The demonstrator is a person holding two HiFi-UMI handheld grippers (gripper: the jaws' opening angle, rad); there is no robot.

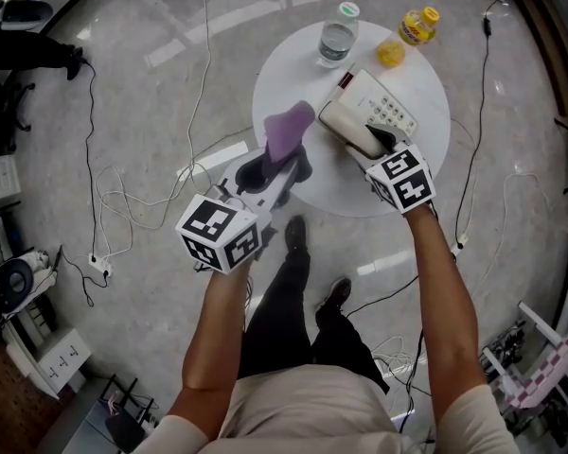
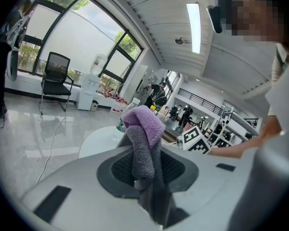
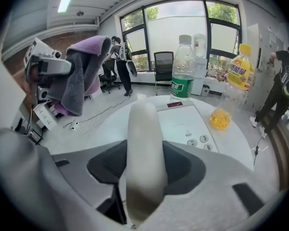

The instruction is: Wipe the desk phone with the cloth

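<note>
Looking down in the head view, my left gripper [image 1: 282,154] holds the purple cloth [image 1: 290,129] over the near edge of the round white surface [image 1: 426,154], just left of the desk phone [image 1: 388,110]. The left gripper view shows the jaws clamped on the cloth. In the right gripper view, my right gripper [image 3: 144,177] grasps the white handset [image 3: 143,138] at the phone's left side.

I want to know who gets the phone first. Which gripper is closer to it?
Right. The right gripper is on the phone, jaws around its handset. The left gripper holds the cloth beside the phone, apart from it.
</note>
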